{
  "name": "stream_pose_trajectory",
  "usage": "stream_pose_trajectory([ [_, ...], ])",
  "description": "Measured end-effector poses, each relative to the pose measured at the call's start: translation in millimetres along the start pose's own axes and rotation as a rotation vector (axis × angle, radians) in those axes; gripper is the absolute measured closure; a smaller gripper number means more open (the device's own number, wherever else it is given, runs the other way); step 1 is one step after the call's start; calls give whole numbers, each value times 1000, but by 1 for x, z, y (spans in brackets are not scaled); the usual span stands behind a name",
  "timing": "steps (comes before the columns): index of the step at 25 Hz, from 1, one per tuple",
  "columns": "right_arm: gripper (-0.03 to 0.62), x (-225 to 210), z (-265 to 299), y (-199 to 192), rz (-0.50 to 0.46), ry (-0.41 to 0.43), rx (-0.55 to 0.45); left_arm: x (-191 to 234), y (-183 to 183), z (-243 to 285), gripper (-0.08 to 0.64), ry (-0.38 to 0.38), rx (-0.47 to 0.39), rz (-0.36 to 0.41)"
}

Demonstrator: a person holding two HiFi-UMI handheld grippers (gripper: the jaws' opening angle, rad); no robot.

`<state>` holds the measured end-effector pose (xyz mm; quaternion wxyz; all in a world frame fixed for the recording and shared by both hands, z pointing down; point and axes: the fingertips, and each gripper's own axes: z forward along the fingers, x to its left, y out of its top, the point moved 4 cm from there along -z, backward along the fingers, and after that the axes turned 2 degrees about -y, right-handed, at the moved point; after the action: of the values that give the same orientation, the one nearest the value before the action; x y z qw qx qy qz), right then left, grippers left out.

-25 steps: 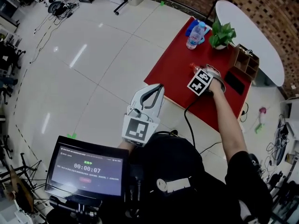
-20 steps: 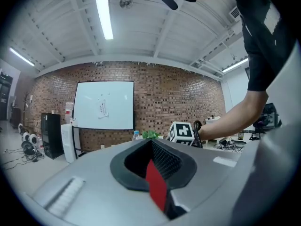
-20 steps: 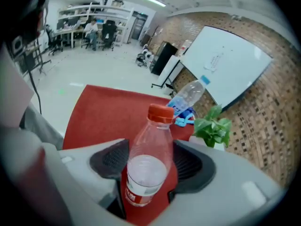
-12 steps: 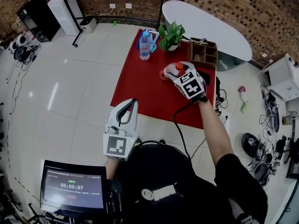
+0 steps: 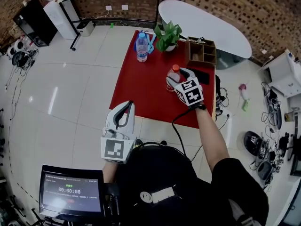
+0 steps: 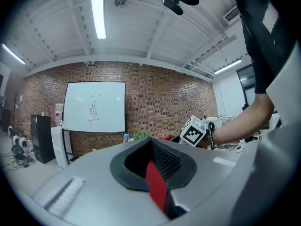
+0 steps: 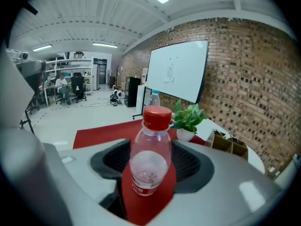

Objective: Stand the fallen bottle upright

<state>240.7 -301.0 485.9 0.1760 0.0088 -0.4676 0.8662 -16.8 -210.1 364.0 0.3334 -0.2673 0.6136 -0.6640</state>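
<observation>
Bottle (image 5: 172, 77) upright over red table (image 5: 136, 86) in head view, btw right gripper (image 5: 179, 78) jaws; left gripper (image 5: 125, 109) off table edge, well apart.
Left gripper view: jaws together, nothing btw them.
Right gripper view: jaws clamped on bottle mid-body, cap up.

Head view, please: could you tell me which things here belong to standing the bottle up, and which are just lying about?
In the job:
red-capped bottle, gripped by the right gripper
red table

Lying about:
blue-capped bottle
potted plant
wooden box
left gripper, shut, off the table
</observation>
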Motion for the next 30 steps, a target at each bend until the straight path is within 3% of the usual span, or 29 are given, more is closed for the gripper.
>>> stream_pose_trajectory([
  [7, 311, -8, -8, -13, 32, -12, -21, -3, -3, 7, 557, -4, 7, 4],
  [13, 311, -9, -30, 5, 75, -21, -102, -7, -4, 11, 557, -24, 9, 9],
  [17, 311, -17, -74, 23, 87, -46, -205, -16, -5, 19, 557, -51, 13, 8],
  [21, 315, -5, -139, 41, 158, -14, -384, -29, -1, 24, 557, -78, -3, 2],
  [22, 421, 0, -152, 41, 190, -13, -419, -33, -1, 24, 557, -83, -5, 3],
  [23, 567, 6, -162, 37, 224, -16, -440, -38, 0, 25, 557, -89, -5, 5],
  [30, 589, 46, -177, -11, 261, 73, -381, -73, 3, 32, 557, -113, 17, -5],
])
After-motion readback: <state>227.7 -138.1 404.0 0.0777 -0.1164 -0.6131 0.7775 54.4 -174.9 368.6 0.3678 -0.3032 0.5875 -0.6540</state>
